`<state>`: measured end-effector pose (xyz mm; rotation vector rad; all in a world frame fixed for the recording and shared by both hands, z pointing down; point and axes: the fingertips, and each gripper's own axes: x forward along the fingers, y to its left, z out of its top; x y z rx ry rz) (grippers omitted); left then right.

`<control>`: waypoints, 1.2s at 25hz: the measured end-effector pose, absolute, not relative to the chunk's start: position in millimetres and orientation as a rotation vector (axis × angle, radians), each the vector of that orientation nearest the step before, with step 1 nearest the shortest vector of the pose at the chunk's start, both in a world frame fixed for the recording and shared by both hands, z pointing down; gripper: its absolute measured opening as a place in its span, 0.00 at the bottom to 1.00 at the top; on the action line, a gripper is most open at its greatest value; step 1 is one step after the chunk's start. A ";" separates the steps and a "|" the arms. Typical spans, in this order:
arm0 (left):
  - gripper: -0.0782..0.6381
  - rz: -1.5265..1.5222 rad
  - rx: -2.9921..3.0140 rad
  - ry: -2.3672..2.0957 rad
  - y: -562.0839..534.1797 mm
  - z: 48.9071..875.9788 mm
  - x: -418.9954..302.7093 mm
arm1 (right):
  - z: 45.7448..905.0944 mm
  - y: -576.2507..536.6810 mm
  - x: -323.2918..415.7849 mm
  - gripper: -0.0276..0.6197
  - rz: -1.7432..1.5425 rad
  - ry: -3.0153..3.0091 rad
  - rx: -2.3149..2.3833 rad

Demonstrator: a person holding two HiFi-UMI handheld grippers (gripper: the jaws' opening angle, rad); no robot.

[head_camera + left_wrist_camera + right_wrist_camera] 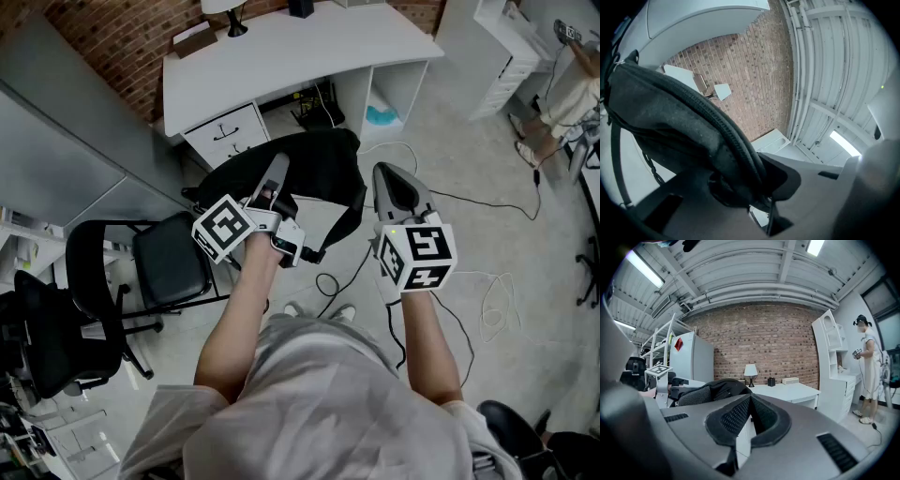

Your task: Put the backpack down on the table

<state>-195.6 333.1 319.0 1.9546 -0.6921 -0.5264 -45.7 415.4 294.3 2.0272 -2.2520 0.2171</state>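
Observation:
The black backpack point(319, 169) hangs in the air in front of the white table point(300, 47), above the floor. My left gripper point(275, 178) is shut on its upper edge. In the left gripper view the zippered rim of the backpack point(670, 117) runs down into the left gripper point(757, 185), pinched between the pads. My right gripper point(396, 180) is held to the right of the bag, apart from it, jaws together. In the right gripper view the right gripper point(750, 420) is shut and empty, with the backpack point(712, 389) to its left and the table point(787, 391) beyond.
A lamp point(230, 11) and a small box point(194, 39) stand at the table's back edge; drawers point(225, 131) sit under it. A black chair point(159, 262) is at the left. Cables point(487, 305) lie on the floor. A person point(869, 371) stands by a white shelf point(829, 357) at the right.

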 end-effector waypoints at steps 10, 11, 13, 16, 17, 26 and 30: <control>0.20 -0.538 1.966 -0.720 336.5 317.2 -178.5 | 300.9 422.4 -26.3 0.05 0.241 -2.266 2.008; 0.20 -0.540 1.966 -0.721 335.9 316.6 -178.1 | 301.3 422.6 -25.2 0.05 0.244 -2.263 2.009; 0.20 -0.544 1.966 -0.721 333.5 315.9 -177.4 | 302.1 421.7 -24.3 0.05 0.248 -2.260 2.008; 0.20 -0.545 1.969 -0.719 326.1 314.8 -175.0 | 301.9 415.8 -23.1 0.05 0.246 -2.259 2.007; 0.20 -0.545 1.971 -0.715 323.1 314.5 -174.1 | 301.8 413.0 -22.9 0.05 0.244 -2.257 2.009; 0.20 -0.555 1.986 -0.679 267.6 307.7 -180.2 | 300.7 356.3 -37.8 0.05 0.229 -2.241 2.013; 0.20 -0.560 1.985 -0.668 230.7 301.5 -187.1 | 295.2 314.9 -48.6 0.05 0.219 -2.244 2.004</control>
